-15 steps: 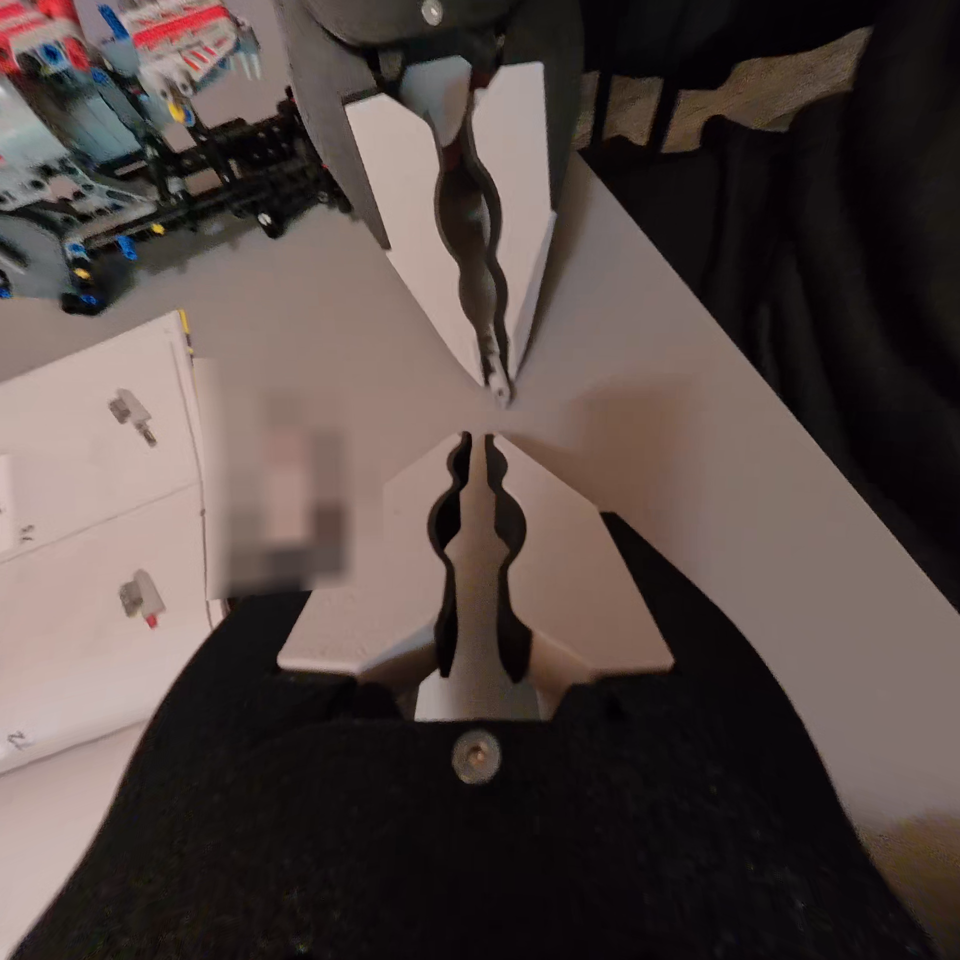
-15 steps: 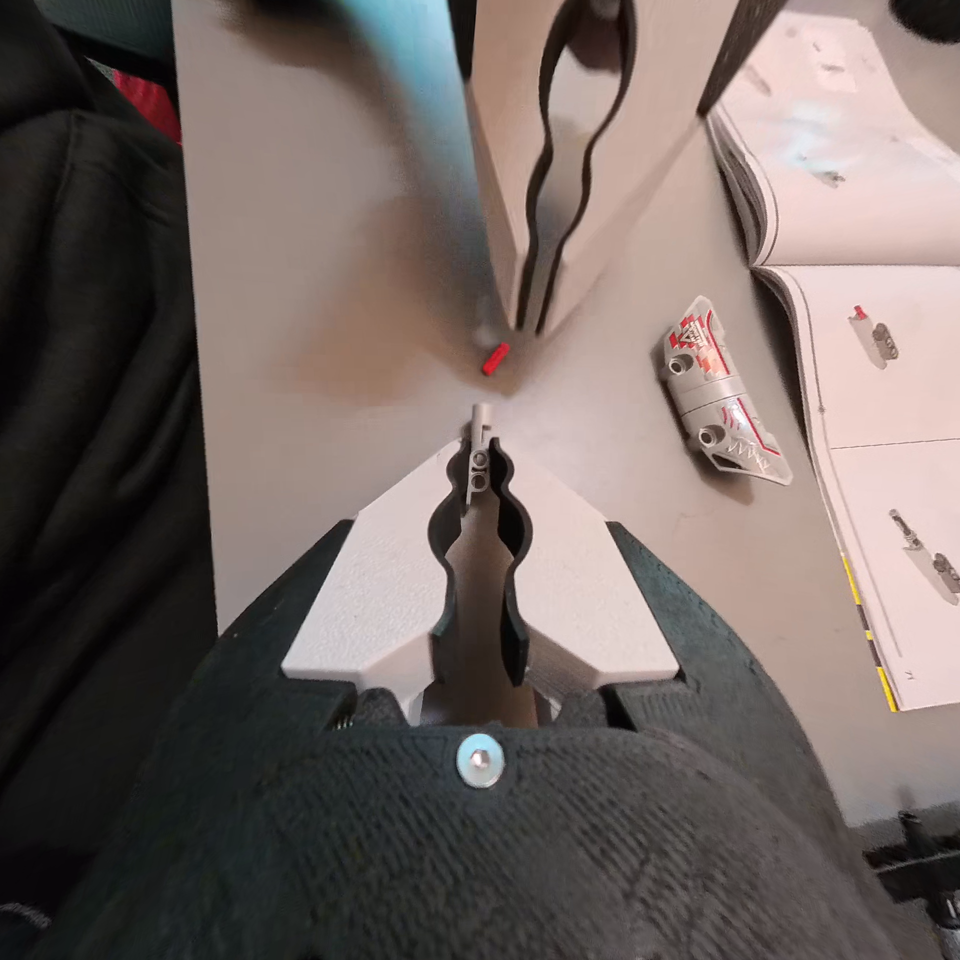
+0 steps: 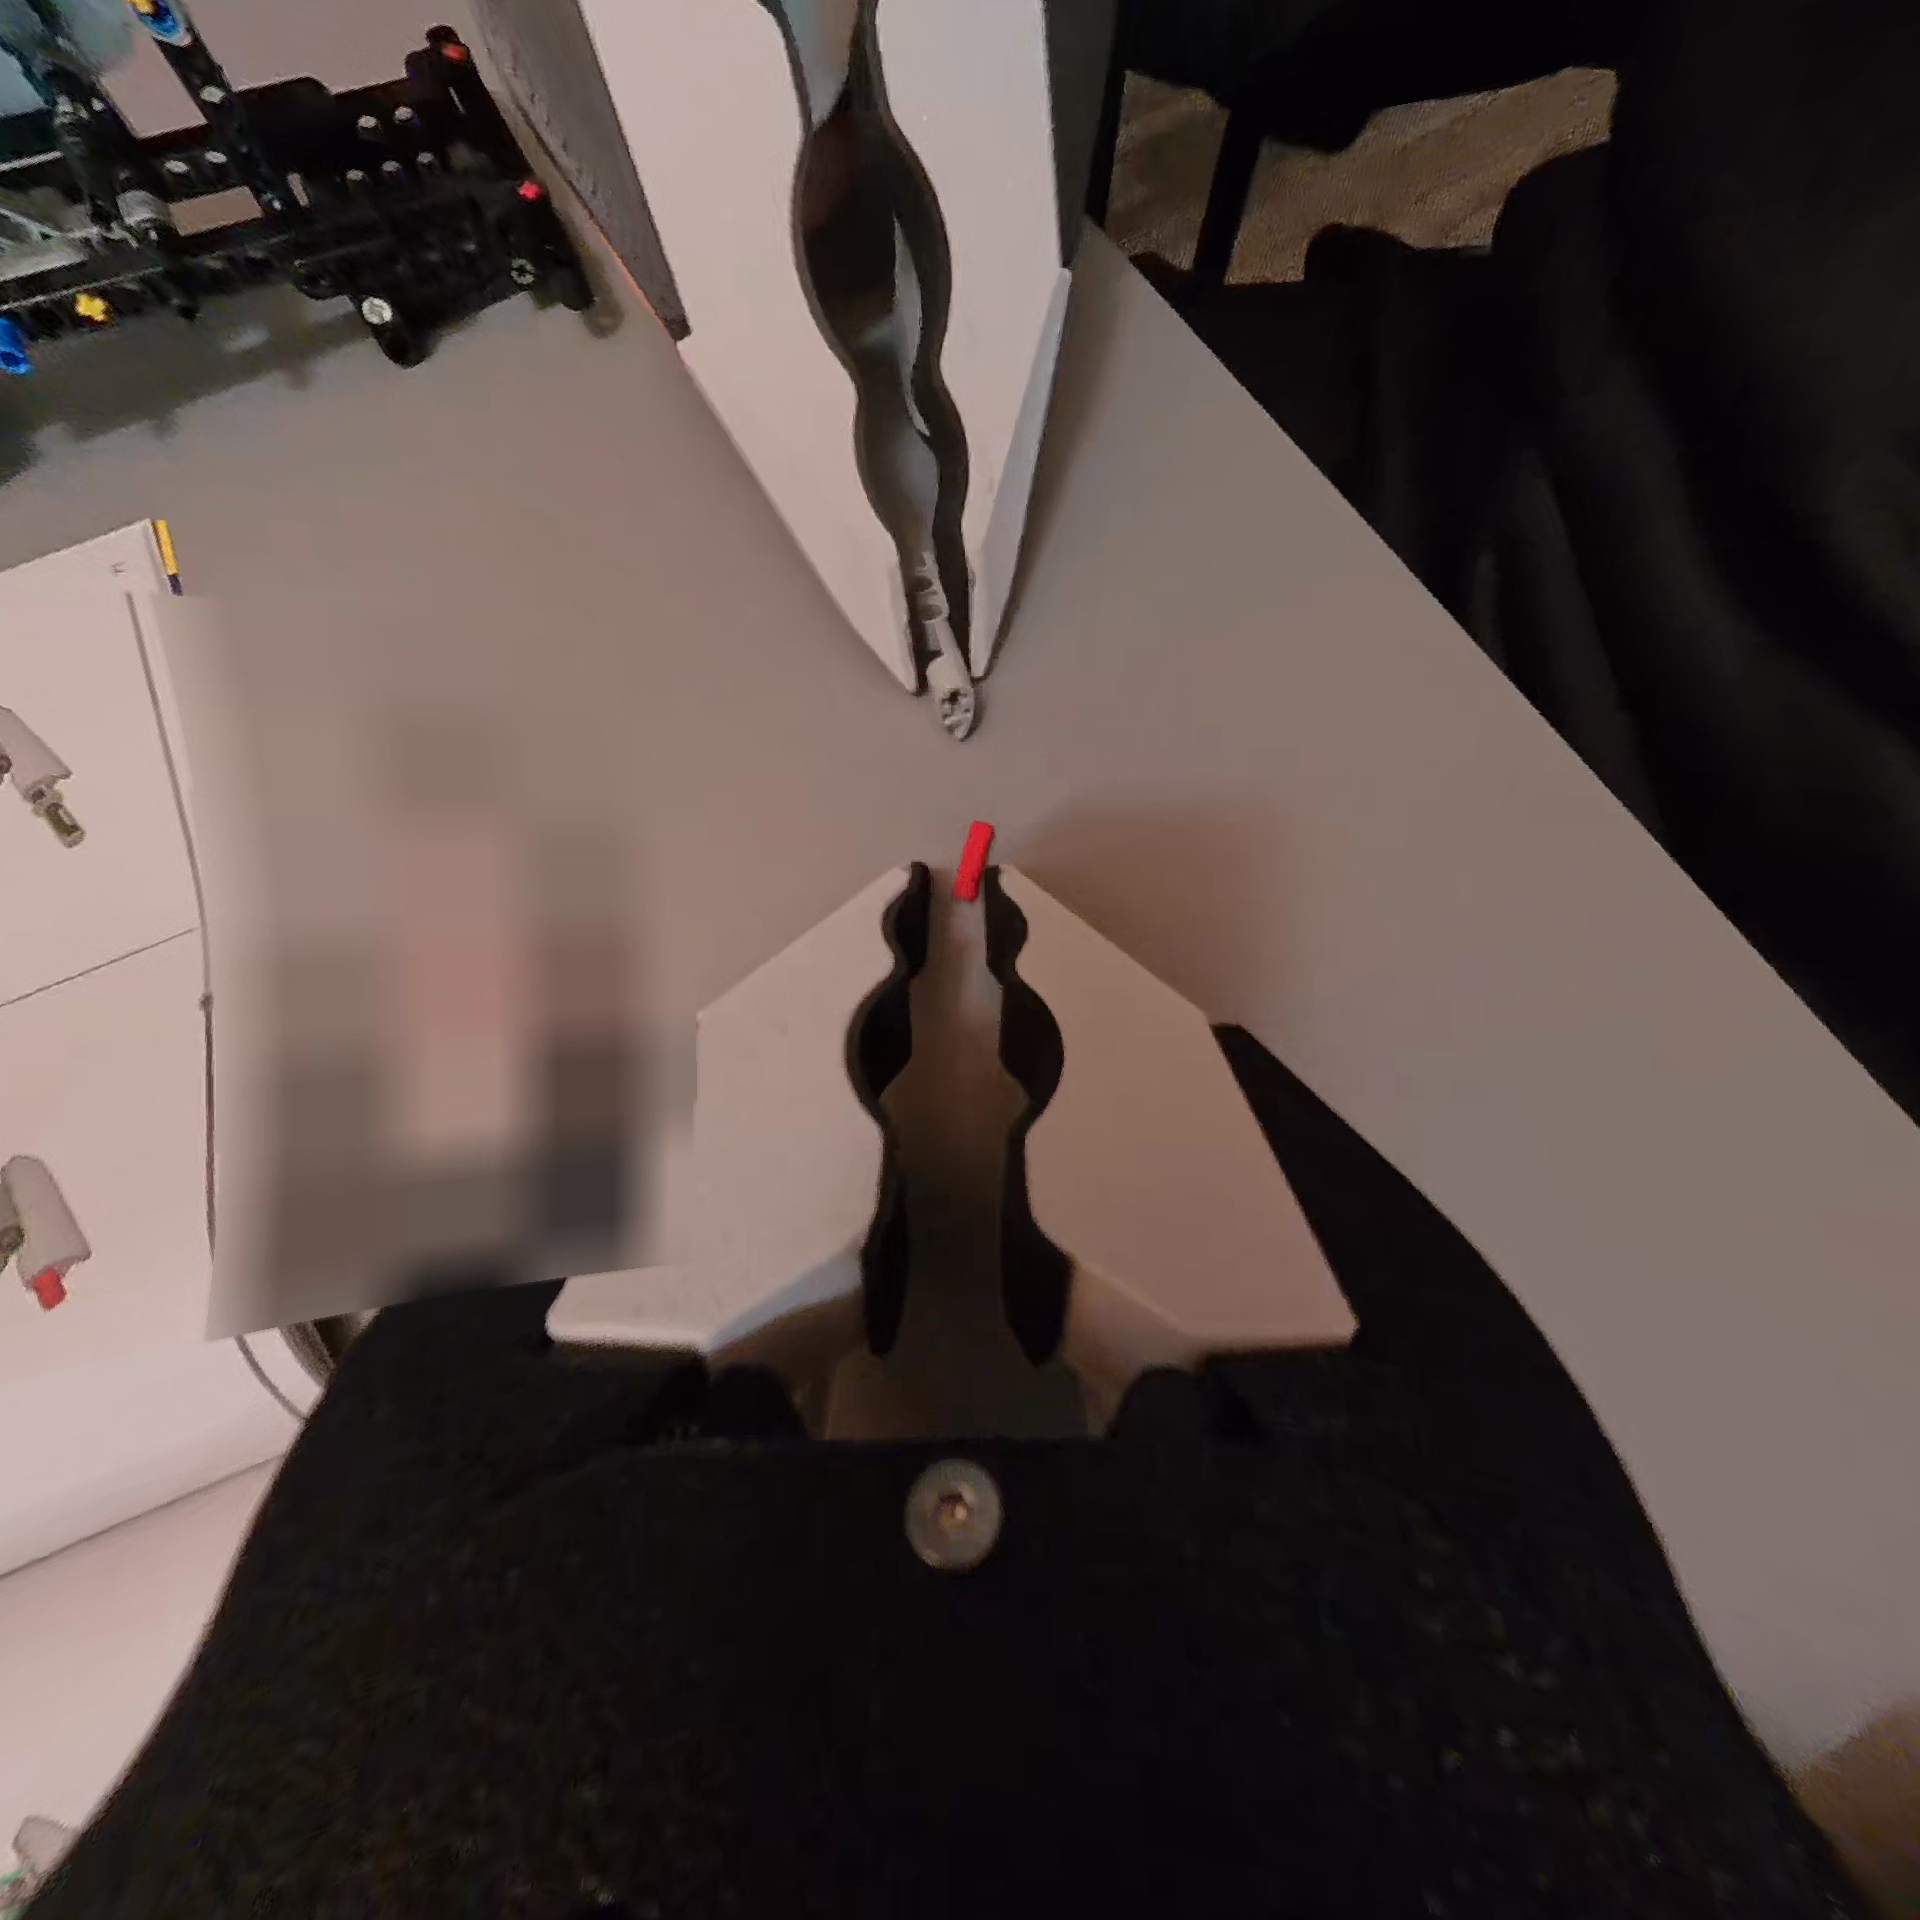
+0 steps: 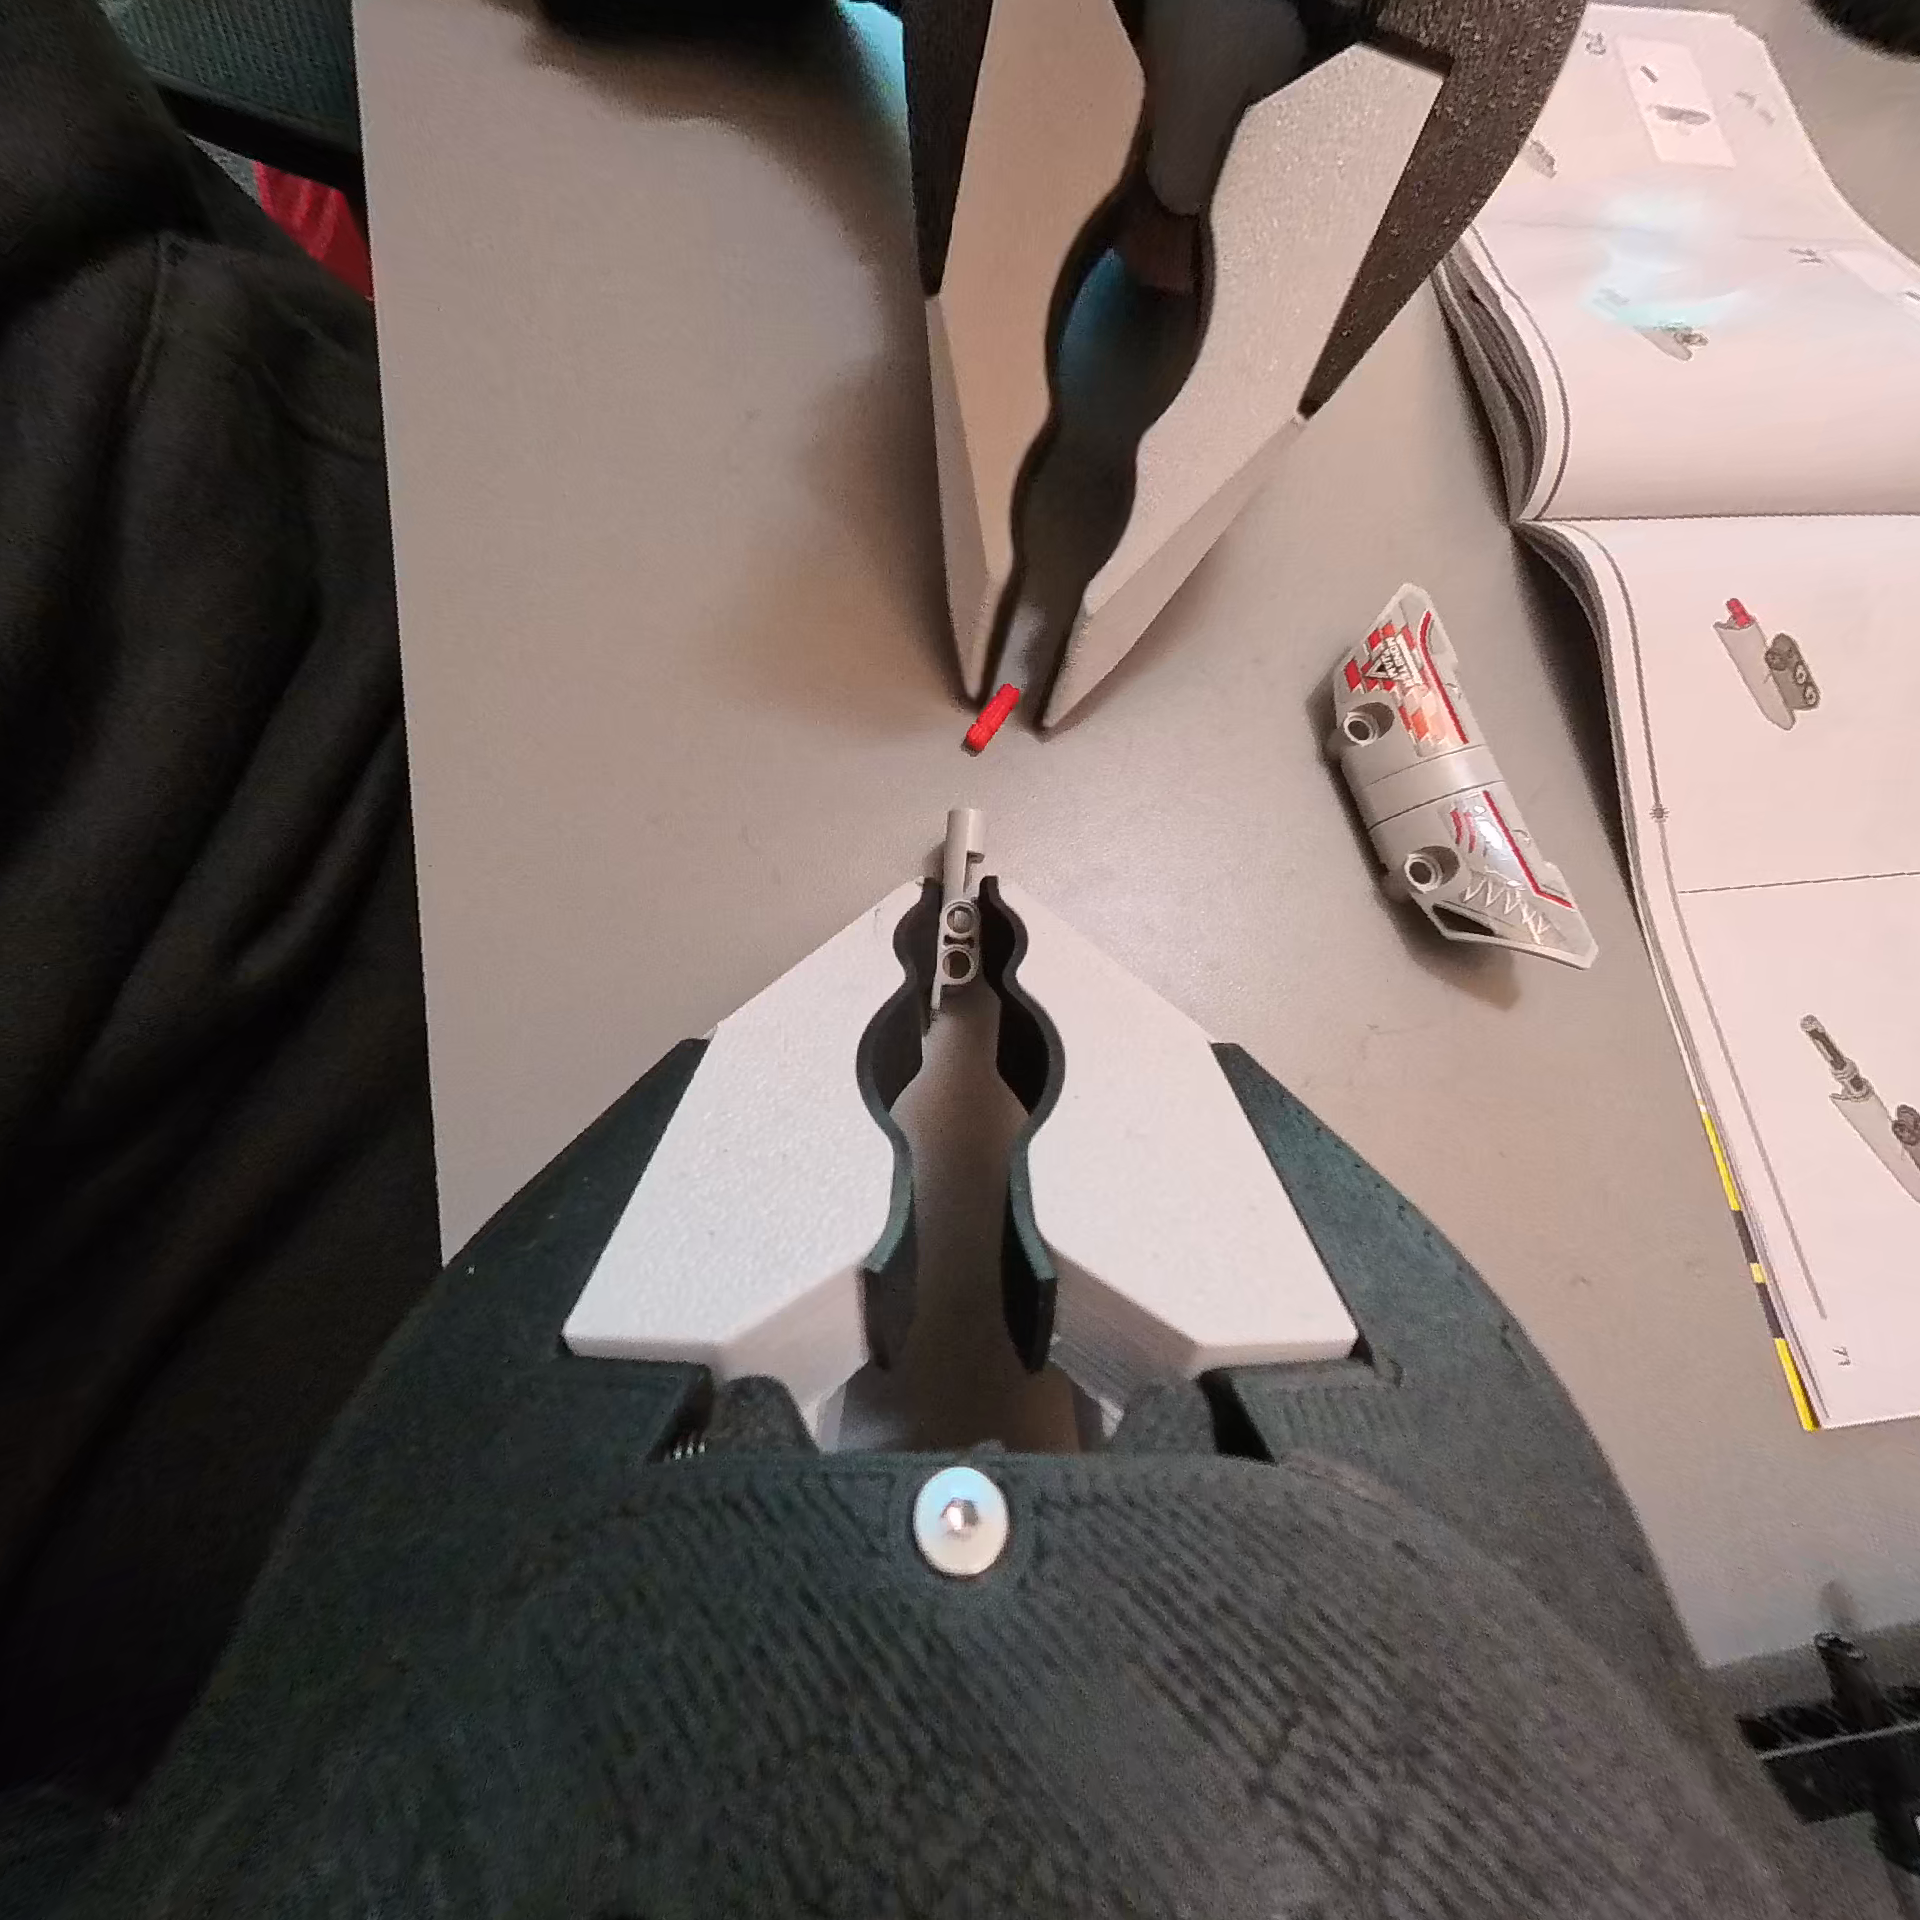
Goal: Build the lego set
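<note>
Mid-build: two small parts face each other over the tabletop, not yet joined.

Left wrist view: the left claw (image 3: 951, 883) is only slightly parted, with a small red pin (image 3: 974, 860) at its tips; whether it pinches the pin or the pin lies on the grey tabletop (image 3: 1299, 727) I cannot tell. Opposite, the right claw (image 3: 951, 681) grips a grey connector piece (image 3: 951, 707), near the pin but apart from it. A black, partly built model (image 3: 312, 239) stands at the far left, beside an open instruction booklet (image 3: 94, 935).
Right wrist view: the right claw (image 4: 961, 883) is closed on the grey connector piece (image 4: 961, 904), pointing at the red pin (image 4: 989, 717) by the left claw (image 4: 1003, 712). A printed grey curved panel (image 4: 1455, 790) lies unused near the instruction booklet (image 4: 1787, 831). Judging by this, pin and connector must yet mate, then join the model; much seems left.
</note>
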A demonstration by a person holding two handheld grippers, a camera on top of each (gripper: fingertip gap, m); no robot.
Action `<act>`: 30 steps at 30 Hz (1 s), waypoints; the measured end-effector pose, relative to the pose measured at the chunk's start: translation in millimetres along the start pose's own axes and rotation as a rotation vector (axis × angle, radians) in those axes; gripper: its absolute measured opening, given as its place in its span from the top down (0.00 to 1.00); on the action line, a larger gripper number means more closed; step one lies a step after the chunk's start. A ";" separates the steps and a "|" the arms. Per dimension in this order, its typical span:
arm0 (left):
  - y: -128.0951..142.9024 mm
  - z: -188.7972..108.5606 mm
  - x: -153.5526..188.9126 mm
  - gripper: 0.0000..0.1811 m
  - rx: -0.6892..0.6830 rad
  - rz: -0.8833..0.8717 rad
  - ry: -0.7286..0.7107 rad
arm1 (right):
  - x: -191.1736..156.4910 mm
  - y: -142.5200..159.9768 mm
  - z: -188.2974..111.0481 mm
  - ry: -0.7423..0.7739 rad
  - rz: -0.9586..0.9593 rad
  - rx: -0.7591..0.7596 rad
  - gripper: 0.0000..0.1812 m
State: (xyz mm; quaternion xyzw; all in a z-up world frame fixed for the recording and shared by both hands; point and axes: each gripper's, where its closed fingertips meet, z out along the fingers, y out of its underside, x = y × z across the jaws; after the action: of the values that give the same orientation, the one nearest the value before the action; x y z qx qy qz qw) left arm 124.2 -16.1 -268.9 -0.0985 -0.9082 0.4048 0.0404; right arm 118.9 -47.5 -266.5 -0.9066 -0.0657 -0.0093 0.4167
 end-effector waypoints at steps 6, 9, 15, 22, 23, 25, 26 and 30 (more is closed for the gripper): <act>-1.9 2.7 -1.5 0.99 -0.001 0.000 -0.018 | 0.1 0.1 0.2 0.007 -0.006 0.000 0.97; -2.1 2.8 -1.3 0.99 -0.001 0.008 -0.021 | 0.1 0.0 0.0 0.011 -0.012 0.000 0.97; -2.4 2.8 -2.3 0.98 0.000 0.007 -0.029 | 0.1 0.0 -0.1 0.014 -0.016 0.001 0.97; -4.1 4.7 1.6 0.98 0.001 0.033 -0.006 | 0.0 0.1 0.0 0.008 -0.009 0.000 0.97; -4.3 5.1 1.4 0.99 0.000 0.021 -0.001 | -0.1 0.1 0.0 0.009 -0.010 0.000 0.97; -5.1 6.2 0.2 0.99 0.000 -0.008 0.001 | -0.1 0.1 -0.1 0.009 -0.010 0.000 0.97; -5.8 6.9 -0.3 0.99 0.000 -0.017 -0.003 | 0.1 0.1 0.0 0.010 -0.009 0.000 0.97; -9.4 10.6 -2.6 0.99 -0.005 -0.018 -0.046 | 5.9 0.4 0.1 0.052 -0.002 -0.003 0.97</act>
State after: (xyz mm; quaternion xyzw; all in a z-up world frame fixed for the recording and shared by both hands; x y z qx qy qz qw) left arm 123.7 -30.5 -269.0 -0.0809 -0.9108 0.4042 0.0228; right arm 124.8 -47.0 -266.4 -0.9066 -0.0556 -0.0335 0.4169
